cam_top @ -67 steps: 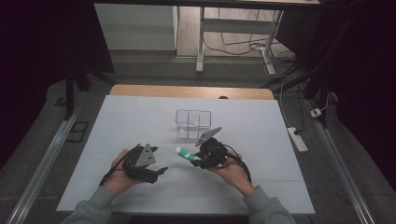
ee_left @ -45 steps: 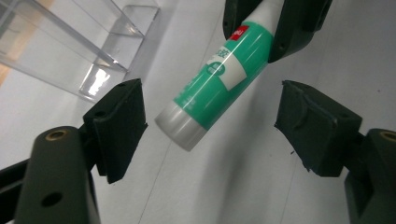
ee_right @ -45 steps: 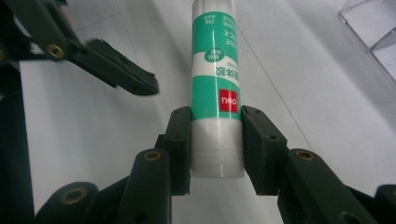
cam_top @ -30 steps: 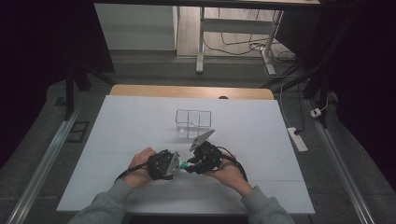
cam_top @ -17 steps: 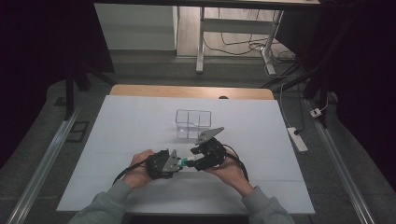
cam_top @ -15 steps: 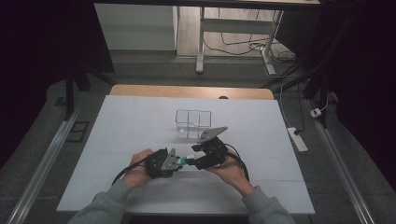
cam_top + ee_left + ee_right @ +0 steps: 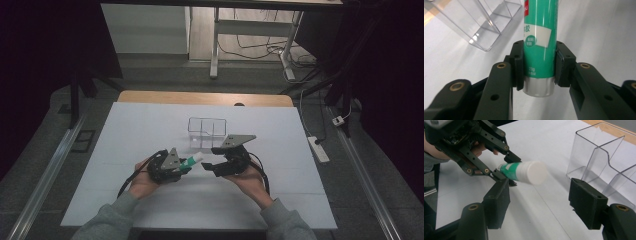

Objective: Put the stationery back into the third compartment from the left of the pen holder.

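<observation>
Left claw [image 7: 537, 72] clamps glue stick [image 7: 539, 45] near its base; right claw [image 7: 541, 205], just opening, apart; stick may tip, missing clear organizer [image 7: 207, 131] at centre.

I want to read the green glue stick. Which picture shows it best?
The left gripper view: the glue stick is close up, label sharp, pinched between the fingers. The right gripper view shows it blurry, cap first; the high view shows it tiny.

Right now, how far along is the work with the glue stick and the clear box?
Done: the handover. The left hand-held gripper clamps the glue stick, and the right hand-held gripper has just opened and stands free of it. Left to do, probably: placing the stick in the clear box, which looks empty.
</observation>
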### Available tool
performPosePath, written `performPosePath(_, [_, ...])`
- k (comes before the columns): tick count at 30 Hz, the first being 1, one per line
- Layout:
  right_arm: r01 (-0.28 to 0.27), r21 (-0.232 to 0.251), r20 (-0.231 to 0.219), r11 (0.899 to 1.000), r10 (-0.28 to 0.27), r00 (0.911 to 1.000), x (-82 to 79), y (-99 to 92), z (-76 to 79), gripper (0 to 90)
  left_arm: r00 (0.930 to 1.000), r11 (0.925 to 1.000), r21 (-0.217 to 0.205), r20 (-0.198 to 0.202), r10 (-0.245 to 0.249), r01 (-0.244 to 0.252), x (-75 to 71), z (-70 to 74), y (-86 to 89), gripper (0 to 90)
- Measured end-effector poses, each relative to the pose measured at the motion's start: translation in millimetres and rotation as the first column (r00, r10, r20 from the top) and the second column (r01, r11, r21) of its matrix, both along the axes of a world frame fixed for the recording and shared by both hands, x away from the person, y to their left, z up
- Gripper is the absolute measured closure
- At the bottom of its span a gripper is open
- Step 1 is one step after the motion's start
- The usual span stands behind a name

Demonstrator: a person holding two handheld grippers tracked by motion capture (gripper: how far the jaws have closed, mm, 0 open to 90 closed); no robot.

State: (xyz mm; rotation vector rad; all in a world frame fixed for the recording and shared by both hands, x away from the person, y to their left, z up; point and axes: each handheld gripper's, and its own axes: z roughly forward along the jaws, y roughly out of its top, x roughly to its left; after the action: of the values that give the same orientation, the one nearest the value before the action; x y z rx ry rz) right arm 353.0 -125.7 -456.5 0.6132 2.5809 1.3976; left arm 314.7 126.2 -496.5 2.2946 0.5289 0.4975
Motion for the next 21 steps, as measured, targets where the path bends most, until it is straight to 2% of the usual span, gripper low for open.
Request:
performPosePath(7, [0.001,0.023,-0.022,1.000,0.000,0.9998,1.1,-0.7,-0.8,33.2,0.9999,0.9989,-0.044,0.002,0.015,-0.015,0.0,0.9,1.8,64.8])
performPosePath(13, [-0.008,0.045,-0.047,0.999,0.010,0.9988,0.6,2.0,-3.3,32.9,0.9999,0.9953,-0.096,0.009,0.007,-0.006,-3.8,4.8,0.0,64.9])
performPosePath(18, [-0.016,0.089,-0.077,0.996,0.023,0.9968,0.4,3.9,-4.7,33.7,0.9993,0.9926,-0.120,0.035,-0.015,0.019,-9.2,7.6,-5.0,64.9])
performPosePath(21, [-0.020,0.132,-0.100,0.991,0.034,0.9944,0.6,3.9,-5.1,37.3,0.9992,0.9928,-0.117,0.033,-0.024,0.028,-10.1,6.7,-8.4,64.8])
